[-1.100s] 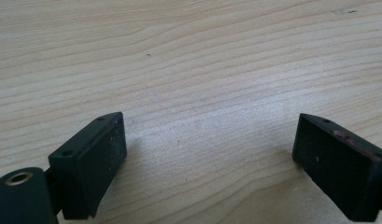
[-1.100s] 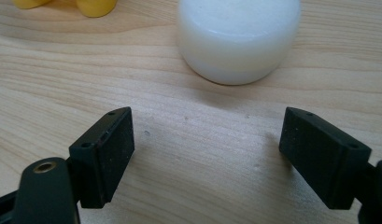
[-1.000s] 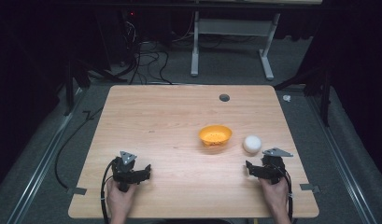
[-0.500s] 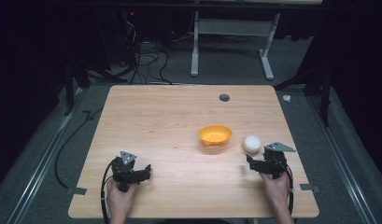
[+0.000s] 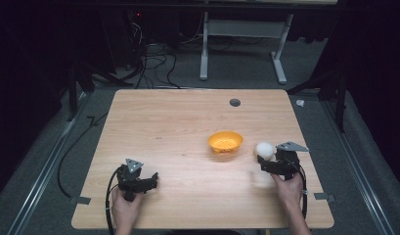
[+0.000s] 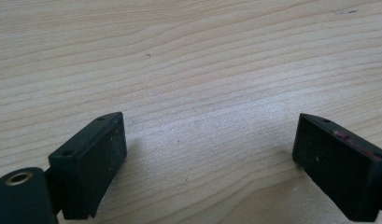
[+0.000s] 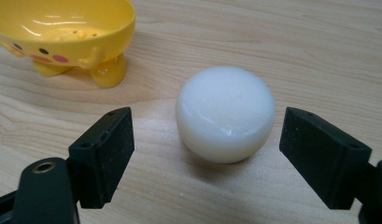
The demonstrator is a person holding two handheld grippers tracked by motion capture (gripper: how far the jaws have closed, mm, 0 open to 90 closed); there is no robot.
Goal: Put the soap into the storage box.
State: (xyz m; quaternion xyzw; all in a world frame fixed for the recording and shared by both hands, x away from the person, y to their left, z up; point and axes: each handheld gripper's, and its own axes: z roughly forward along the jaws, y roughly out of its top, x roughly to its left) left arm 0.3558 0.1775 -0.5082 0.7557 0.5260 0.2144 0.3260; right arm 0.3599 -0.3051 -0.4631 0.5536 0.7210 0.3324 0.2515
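Note:
A white ball (image 5: 264, 150) (image 7: 225, 112) rests on the wooden table (image 5: 178, 127), just right of a yellow bowl (image 5: 225, 141) (image 7: 62, 35) with small feet and a chick face. My right gripper (image 5: 264, 165) (image 7: 207, 154) stands open close behind the ball, jaws spread wide to either side of it and not touching it. My left gripper (image 5: 151, 180) (image 6: 209, 161) is open near the table's front left, with bare wood between its jaws.
A dark round hole (image 5: 234, 102) sits near the table's far edge. Cables (image 5: 148, 58) and a white desk frame (image 5: 241, 44) lie on the floor beyond the table. A cable (image 5: 70, 156) trails off the left side.
My right gripper has moved forward toward the white ball, so its jaws now flank it. The left gripper has stayed put.

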